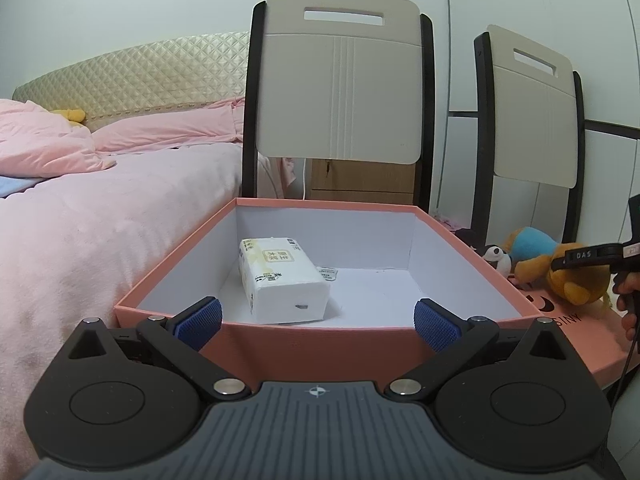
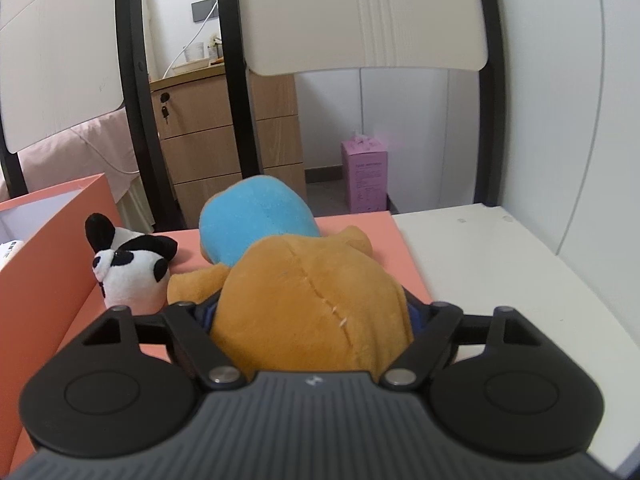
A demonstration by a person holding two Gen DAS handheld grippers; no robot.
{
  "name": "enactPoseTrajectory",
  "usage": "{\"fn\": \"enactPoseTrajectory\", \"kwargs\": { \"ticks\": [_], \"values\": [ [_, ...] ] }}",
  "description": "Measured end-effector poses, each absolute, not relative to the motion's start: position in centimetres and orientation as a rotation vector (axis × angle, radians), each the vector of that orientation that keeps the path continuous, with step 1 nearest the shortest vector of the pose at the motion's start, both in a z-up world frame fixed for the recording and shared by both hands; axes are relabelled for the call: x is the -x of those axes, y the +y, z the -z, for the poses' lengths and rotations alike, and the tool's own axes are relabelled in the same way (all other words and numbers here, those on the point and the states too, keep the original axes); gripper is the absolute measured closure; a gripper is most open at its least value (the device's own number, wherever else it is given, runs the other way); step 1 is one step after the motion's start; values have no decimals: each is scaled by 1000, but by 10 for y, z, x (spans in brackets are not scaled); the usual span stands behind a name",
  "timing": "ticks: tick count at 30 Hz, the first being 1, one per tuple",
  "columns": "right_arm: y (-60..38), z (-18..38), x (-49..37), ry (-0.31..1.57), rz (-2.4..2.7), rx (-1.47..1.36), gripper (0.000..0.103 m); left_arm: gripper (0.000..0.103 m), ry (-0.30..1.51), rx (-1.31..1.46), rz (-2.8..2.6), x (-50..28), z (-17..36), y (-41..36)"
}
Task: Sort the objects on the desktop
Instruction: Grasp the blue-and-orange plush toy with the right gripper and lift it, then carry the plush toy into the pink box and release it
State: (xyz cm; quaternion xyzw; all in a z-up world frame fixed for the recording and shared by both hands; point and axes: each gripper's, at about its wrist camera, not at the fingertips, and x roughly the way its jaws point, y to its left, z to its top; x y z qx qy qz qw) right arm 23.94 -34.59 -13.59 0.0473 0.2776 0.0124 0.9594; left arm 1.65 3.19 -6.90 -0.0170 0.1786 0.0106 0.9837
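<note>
A pink open box holds a white tissue pack. My left gripper is open and empty, at the box's near wall. An orange and blue plush toy lies on the pink box lid, and it also shows in the left wrist view. My right gripper has its fingers on either side of the plush's orange body and is shut on it. A small panda plush lies to its left beside the box wall.
Two chair backs stand behind the table. A pink bed lies to the left. A wooden drawer cabinet and a purple box are on the floor beyond. White tabletop lies to the right of the lid.
</note>
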Motion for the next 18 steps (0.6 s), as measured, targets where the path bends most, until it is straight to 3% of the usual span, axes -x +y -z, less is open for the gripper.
{"fn": "enactPoseTrajectory", "kwargs": {
  "ticks": [18],
  "values": [
    [-312,66,-195,323,-46,-180,24,0,354,39,-38,-16,68,31]
  ]
}}
